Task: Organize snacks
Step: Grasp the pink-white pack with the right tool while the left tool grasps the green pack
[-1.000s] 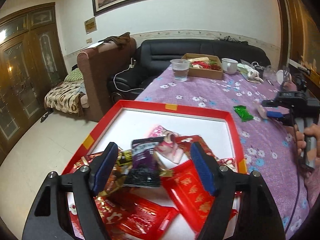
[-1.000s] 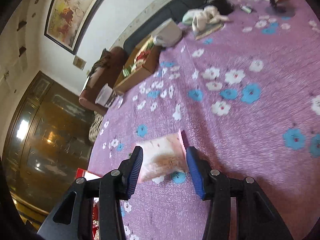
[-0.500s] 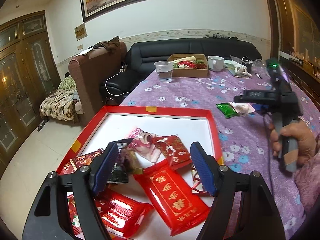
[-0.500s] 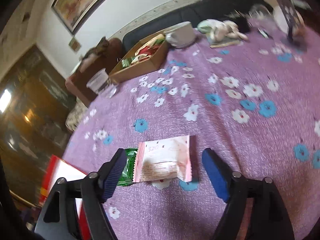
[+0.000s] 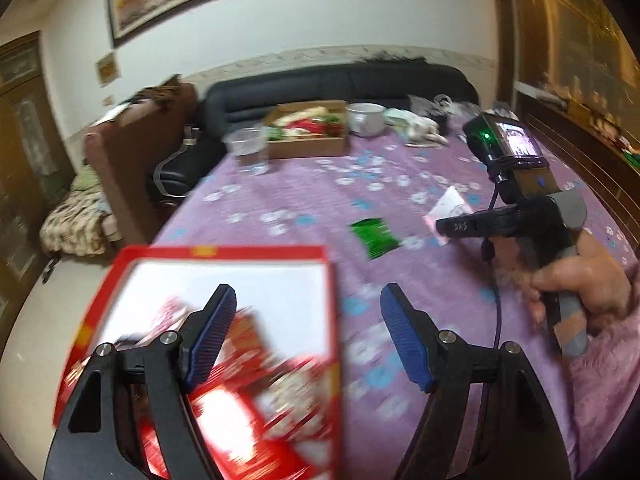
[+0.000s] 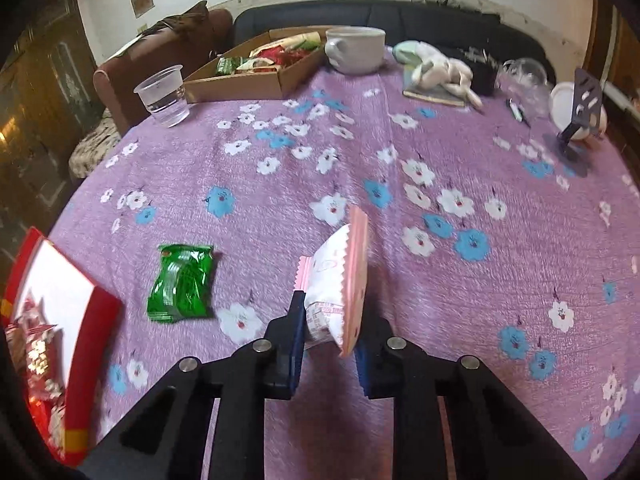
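The right hand-held gripper (image 6: 326,334) has just been closing, and its blue pads now pinch a pink-and-white snack packet (image 6: 338,284) between them. The packet stands on edge, its far end tipped up off the purple flowered counter (image 6: 440,152). In the left wrist view the same packet (image 5: 448,206) shows just past the nose of the right tool, with a hand (image 5: 580,280) wrapped round the handle.

The left hand-held gripper (image 5: 308,344) stands wide apart, nothing between its pads. It hangs over the right edge of the red tray (image 5: 224,252), one pad over the tray, the other over the cloth.

Count: one pink packet in the grip, one green packet (image 6: 182,282) lying flat on the counter just to the left of the right hand-held gripper, apart from it. In the left view the green packet (image 5: 374,236) sits ahead of the open pads, between the tray and the right tool. The red packets in the tray (image 5: 248,408) are too blurred to count.

Far side: one cardboard box (image 6: 248,80) of mixed snacks, one clear plastic cup (image 6: 162,94), one white mug (image 6: 354,50).
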A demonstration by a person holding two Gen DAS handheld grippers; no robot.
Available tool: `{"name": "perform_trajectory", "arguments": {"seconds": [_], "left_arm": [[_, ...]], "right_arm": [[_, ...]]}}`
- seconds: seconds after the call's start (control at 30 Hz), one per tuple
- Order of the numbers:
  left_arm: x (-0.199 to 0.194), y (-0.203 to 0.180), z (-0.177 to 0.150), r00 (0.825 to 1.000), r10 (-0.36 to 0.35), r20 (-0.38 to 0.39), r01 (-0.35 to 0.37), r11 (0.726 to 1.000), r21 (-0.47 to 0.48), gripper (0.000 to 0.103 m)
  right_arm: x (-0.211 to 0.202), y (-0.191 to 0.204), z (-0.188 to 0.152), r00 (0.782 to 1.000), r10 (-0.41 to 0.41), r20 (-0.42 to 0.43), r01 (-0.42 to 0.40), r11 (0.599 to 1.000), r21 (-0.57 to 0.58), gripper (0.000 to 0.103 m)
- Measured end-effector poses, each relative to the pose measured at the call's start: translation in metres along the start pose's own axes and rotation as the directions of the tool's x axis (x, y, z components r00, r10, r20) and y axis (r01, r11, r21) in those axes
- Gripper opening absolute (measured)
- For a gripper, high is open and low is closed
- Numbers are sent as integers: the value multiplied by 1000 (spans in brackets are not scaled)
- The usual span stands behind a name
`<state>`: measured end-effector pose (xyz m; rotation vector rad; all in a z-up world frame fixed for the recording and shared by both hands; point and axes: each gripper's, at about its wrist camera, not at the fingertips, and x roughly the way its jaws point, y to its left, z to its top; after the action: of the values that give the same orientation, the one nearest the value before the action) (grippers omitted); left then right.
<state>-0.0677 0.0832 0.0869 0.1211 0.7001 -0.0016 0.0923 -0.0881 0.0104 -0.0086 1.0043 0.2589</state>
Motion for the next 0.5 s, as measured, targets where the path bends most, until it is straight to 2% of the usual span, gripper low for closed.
{"name": "perform_trajectory", "arguments": {"seconds": [0.17,0.3,0.5], "left_arm": [[53,-37,32,993,-79,-93,80,997,6,75],[97,-59,42,982,-92,-168,98,995,31,75],[143,-64,48,970,-49,-240,62,997,44,74]], "right_arm": [[-4,-31,0,993,117,-25,-115,990,83,19],[-3,-48,1,976,213,-37,-208,971,118,18],[-1,-65,1,949,313,-38,-299,932,206,18]]}}
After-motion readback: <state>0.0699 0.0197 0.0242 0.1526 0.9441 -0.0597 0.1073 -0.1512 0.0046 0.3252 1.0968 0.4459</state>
